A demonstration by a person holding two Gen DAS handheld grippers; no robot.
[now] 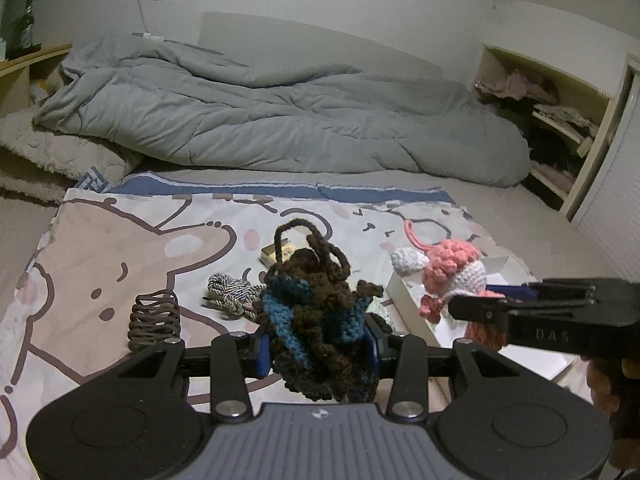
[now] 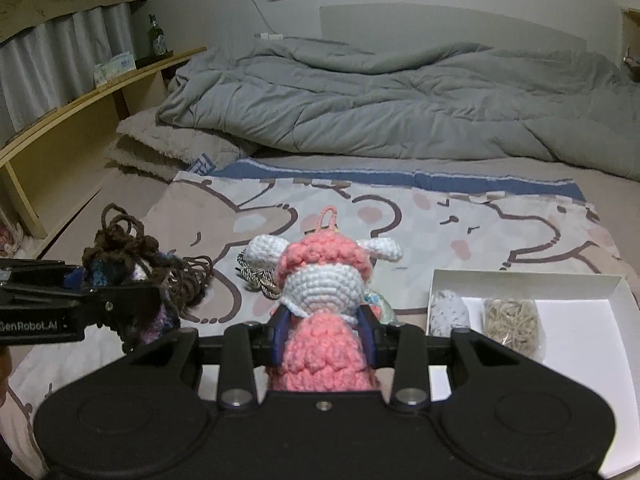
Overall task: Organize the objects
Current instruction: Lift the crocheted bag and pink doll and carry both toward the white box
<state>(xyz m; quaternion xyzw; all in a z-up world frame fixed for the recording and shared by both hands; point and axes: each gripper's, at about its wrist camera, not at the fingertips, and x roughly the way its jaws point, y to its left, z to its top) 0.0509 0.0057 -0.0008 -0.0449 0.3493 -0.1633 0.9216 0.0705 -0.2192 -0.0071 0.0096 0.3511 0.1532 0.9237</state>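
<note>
L gripper [image 1: 318,350] pinches brown/blue crochet pouch [image 1: 316,320], lumpy yarn w/ loop handles, low centre of left wrist view. R gripper [image 2: 323,342] pinches pink/white crochet doll [image 2: 320,292], knobbly stitches, round head, centre of right wrist view. White cardboard box [image 2: 580,320] lower right holds speckled bundle [image 2: 450,314], tan rubber bands bag [image 2: 512,322].

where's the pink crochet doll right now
The pink crochet doll is clamped in the right hand-held gripper, above the cartoon blanket, just left of the white box.
</note>
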